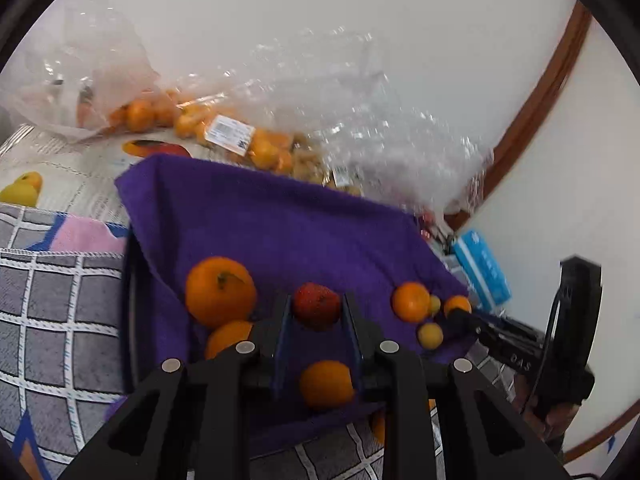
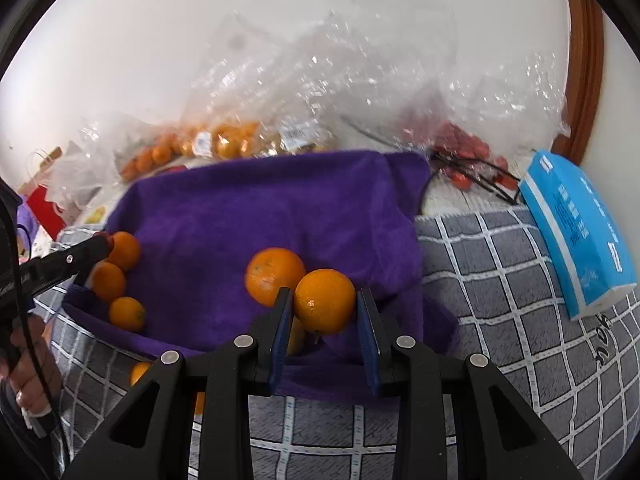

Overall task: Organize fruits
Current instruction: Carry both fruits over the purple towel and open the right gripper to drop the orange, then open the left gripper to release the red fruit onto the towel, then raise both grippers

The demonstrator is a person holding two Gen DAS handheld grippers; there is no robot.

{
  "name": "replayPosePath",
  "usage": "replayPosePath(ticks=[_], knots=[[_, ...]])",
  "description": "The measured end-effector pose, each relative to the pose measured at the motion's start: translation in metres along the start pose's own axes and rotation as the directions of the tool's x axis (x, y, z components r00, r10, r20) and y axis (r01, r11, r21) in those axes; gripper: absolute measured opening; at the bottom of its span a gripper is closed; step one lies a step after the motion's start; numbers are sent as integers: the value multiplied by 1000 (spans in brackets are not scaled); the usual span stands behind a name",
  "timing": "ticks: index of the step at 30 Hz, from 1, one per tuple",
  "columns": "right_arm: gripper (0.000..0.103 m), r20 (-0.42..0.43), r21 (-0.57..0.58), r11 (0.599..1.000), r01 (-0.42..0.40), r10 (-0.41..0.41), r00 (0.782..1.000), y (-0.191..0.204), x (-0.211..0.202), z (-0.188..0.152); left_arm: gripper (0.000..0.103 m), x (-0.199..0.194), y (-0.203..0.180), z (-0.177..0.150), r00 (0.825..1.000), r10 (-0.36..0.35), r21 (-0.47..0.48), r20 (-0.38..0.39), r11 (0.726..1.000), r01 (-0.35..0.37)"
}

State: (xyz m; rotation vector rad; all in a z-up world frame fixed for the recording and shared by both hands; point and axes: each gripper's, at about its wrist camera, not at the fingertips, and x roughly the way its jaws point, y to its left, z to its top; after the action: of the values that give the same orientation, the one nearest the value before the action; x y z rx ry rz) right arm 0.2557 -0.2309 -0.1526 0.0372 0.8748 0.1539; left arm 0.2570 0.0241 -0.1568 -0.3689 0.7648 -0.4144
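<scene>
A purple towel [image 1: 280, 220] [image 2: 260, 208] lies on a grey checked cloth and carries loose fruit. My left gripper [image 1: 317, 300] is shut on a red bumpy fruit [image 1: 316, 308] just above the towel. Around it lie a large orange [image 1: 220, 290], a second orange [image 1: 228, 338] and a third [image 1: 326, 382] under the fingers. My right gripper [image 2: 323, 294] is shut on an orange [image 2: 325, 300], next to another orange [image 2: 270, 274] on the towel. In the right wrist view the left gripper [image 2: 102, 244] comes in from the left beside three oranges [image 2: 108, 280].
Clear plastic bags of small oranges [image 1: 224, 132] [image 2: 228, 144] and red fruit [image 2: 464, 152] are piled along the white wall behind the towel. A blue packet [image 2: 576, 232] [image 1: 484, 276] lies to the right. The grey checked cloth [image 2: 500, 280] spreads around the towel.
</scene>
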Motion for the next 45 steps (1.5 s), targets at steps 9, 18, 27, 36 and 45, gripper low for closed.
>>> replayPosePath(ticks=[9, 18, 27, 36, 45], knots=[[32, -18, -7, 1000, 16, -16, 1000, 1, 7, -2, 24, 17, -20, -11, 993, 100, 106, -65, 990, -93], [37, 54, 16, 1000, -26, 25, 998, 0, -2, 0, 24, 18, -26, -15, 987, 145, 133, -64, 982, -136], [47, 128, 90, 995, -50, 38, 991, -8, -10, 3, 24, 16, -25, -14, 985, 166, 124, -40, 979, -159], [52, 167, 96, 993, -67, 50, 985, -2, -12, 1, 24, 18, -29, -15, 982, 188, 152, -32, 972, -181], [59, 199, 43, 996, -80, 70, 977, 9, -16, -2, 38, 0, -23, -8, 994, 105, 91, 26, 990, -107]])
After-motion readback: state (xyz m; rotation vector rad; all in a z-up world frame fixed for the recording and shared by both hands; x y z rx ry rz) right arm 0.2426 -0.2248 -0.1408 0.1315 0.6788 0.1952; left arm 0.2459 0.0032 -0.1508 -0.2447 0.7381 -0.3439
